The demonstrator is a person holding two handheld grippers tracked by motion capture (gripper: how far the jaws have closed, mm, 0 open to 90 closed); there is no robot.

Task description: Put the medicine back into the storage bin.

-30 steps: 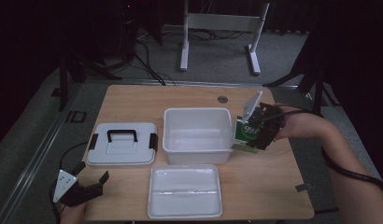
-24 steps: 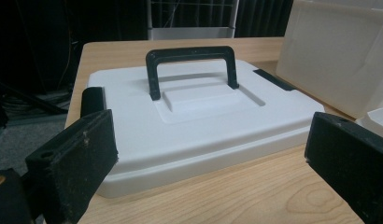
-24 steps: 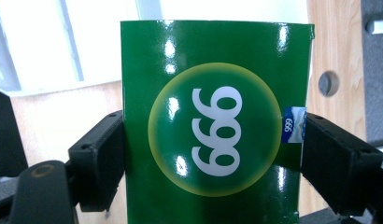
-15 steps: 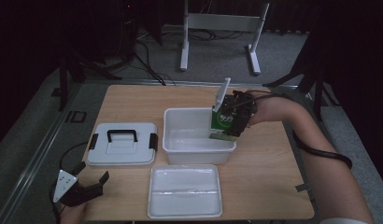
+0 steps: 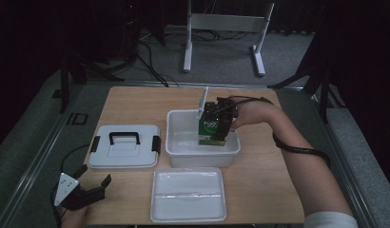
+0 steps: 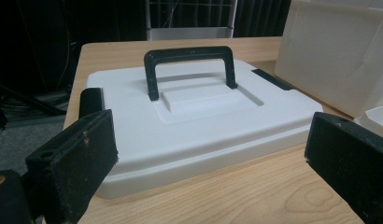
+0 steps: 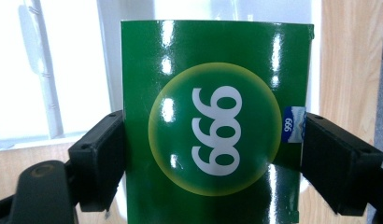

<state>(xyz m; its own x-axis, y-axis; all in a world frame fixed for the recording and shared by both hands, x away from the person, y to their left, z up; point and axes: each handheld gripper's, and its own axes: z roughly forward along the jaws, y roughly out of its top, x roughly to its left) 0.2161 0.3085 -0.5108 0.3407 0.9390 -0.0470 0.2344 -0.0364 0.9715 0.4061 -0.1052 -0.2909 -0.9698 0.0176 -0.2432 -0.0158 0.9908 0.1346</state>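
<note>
A green box (image 5: 211,129) printed with "999" in a yellow circle (image 7: 213,130) hangs inside the open white bin (image 5: 202,153) at the table's middle. My right gripper (image 5: 220,124) is shut on it, one jaw on each side of the box, lowered from above into the bin's right half. My left gripper (image 5: 86,186) stands open at the table's front left corner, nothing between its jaws. Straight ahead of it lies the white lid with a black handle (image 6: 189,70), also in the high view (image 5: 124,146).
A shallow white tray lid (image 5: 188,194) lies near the front edge, in front of the bin. The bin's wall (image 6: 334,51) rises to the right of the handled lid. Bare wood lies at the table's back and right (image 5: 264,180).
My right gripper carried the green box leftward from beside the bin's right rim, over it, and down into the bin. The left gripper has stayed put.
</note>
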